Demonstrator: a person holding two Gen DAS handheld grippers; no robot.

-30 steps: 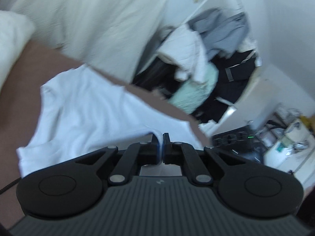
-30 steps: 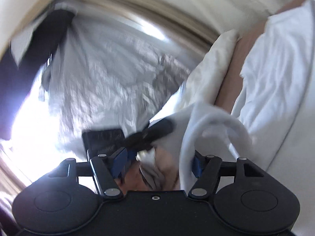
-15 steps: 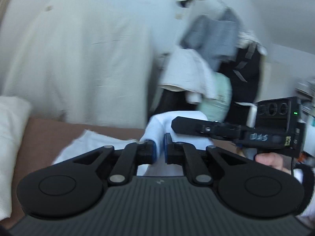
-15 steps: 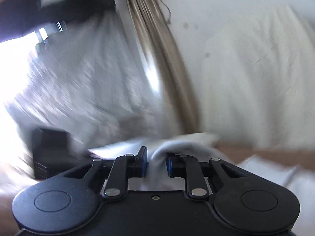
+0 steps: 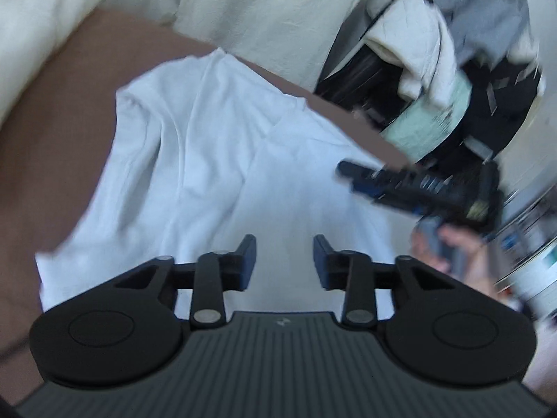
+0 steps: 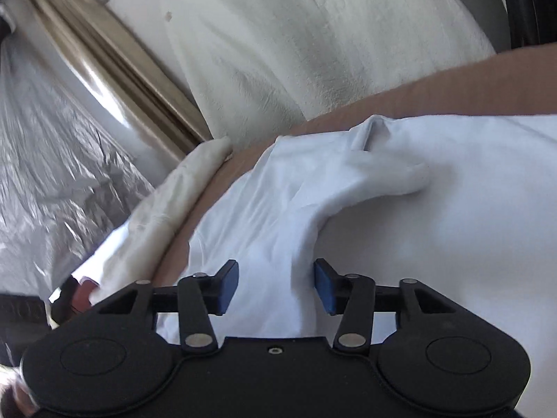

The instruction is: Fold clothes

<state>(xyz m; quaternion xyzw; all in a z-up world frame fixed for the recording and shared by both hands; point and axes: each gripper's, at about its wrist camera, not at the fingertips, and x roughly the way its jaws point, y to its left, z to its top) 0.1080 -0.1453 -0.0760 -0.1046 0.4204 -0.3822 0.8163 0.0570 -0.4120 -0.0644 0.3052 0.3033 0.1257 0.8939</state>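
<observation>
A white T-shirt [image 5: 195, 160] lies spread and wrinkled on a brown bed surface [image 5: 41, 146]. My left gripper [image 5: 284, 257] is open just above its near part, with nothing between the fingers. The right gripper [image 5: 410, 184] shows at the right of the left wrist view, held by a hand over the shirt's right edge. In the right wrist view my right gripper [image 6: 276, 287] is open, with a raised fold of the white shirt [image 6: 348, 188] lying loosely between the fingers, not clamped.
A cream sheet [image 5: 271, 7] hangs behind the bed. A rack with piled clothes [image 5: 435, 62] stands at the back right. A white pillow [image 6: 174, 198] lies along the bed's left edge, with a curtain [image 6: 115, 69] and silver plastic sheeting [image 6: 45, 160] beyond.
Both grippers were shut on the shirt and lifting it half a second ago. Both have opened and the shirt has dropped onto the bed. The views have tilted down toward the shirt.
</observation>
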